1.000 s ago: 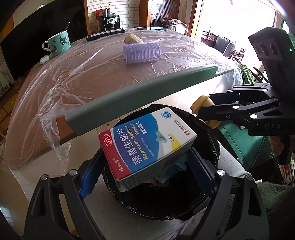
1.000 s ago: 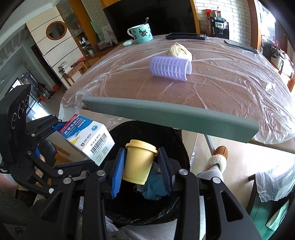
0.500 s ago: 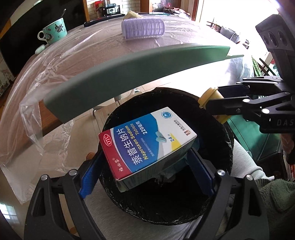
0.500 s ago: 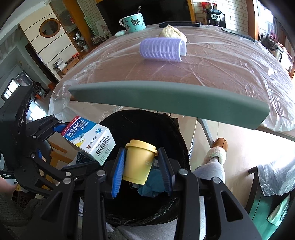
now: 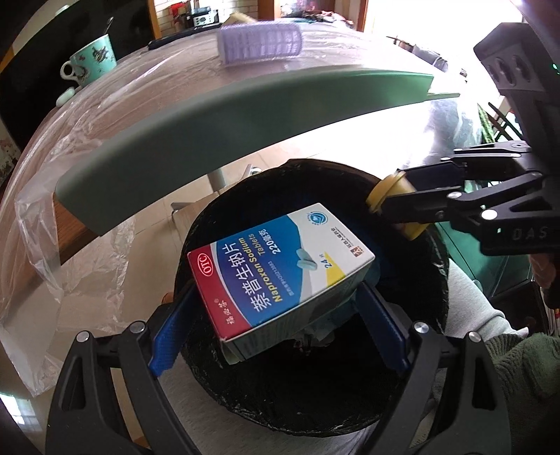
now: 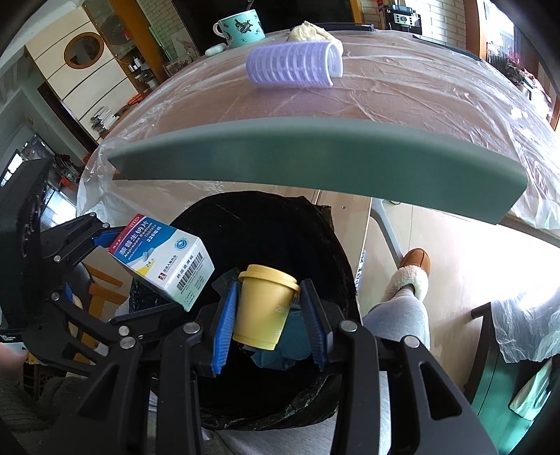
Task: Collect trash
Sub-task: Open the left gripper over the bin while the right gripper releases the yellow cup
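Both fisheye cameras are riding just behind their own fingers and looking steeply down into the black-lined trash bin (image 5: 315, 182), very close above its mouth. The left wrist view is facing across the bin toward the right gripper (image 5: 395, 210) at its right edge; the right wrist view is facing the other way, catching the left gripper (image 6: 115, 241) at its left edge. Both are sharing the bin (image 6: 266, 224), the grey-green table edge strip (image 5: 245, 105) arching overhead, and, far behind, the plastic-covered table (image 6: 402, 94) with the purple hair roller (image 5: 259, 42) and teal cup (image 6: 241, 26).
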Demonstrator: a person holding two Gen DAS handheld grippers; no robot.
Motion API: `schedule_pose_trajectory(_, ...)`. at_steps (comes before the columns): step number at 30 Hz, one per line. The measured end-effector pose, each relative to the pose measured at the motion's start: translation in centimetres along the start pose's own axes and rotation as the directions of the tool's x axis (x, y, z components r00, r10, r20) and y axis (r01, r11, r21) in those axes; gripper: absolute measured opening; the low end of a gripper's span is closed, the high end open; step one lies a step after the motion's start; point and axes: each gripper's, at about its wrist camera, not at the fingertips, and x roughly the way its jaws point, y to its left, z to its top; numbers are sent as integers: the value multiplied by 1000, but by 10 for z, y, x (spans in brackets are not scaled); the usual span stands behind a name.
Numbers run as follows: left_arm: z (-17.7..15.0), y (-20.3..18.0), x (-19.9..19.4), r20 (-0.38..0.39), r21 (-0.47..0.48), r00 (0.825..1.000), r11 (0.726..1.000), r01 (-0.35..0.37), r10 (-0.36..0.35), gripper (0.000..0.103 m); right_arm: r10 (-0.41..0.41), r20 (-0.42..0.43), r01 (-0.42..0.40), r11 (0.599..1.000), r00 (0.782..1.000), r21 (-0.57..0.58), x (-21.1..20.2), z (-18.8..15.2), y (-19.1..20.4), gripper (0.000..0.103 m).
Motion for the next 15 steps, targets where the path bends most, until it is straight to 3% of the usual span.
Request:
schedule_pose_trajectory(1, 0, -1, -2, 16, 6, 1000, 1000, -10, 10, 94, -11, 9, 11, 1000, 1000, 17, -2, 0, -1, 77)
schedule_pose_trajectory(2, -1, -2, -4, 25, 9, 1000, 1000, -16, 15, 94, -10, 22, 10, 999, 1000, 36, -5, 0, -4, 81)
schedule_pose_trajectory(10, 7, 3, -39, 115, -56, 993, 998, 3, 3, 94, -29, 129, 19, 997, 991, 79, -50, 15, -16, 86)
schedule_pose_trajectory(13, 18, -2, -63, 185, -64, 983, 998, 22, -10, 95, -61, 214, 50, 997, 975, 56, -76, 34, -17, 94)
schedule_pose_trajectory(15, 30, -8, -78, 244, -47, 970, 999, 22, -10, 101, -67, 265, 60, 998, 962, 34, -88, 54, -18, 97)
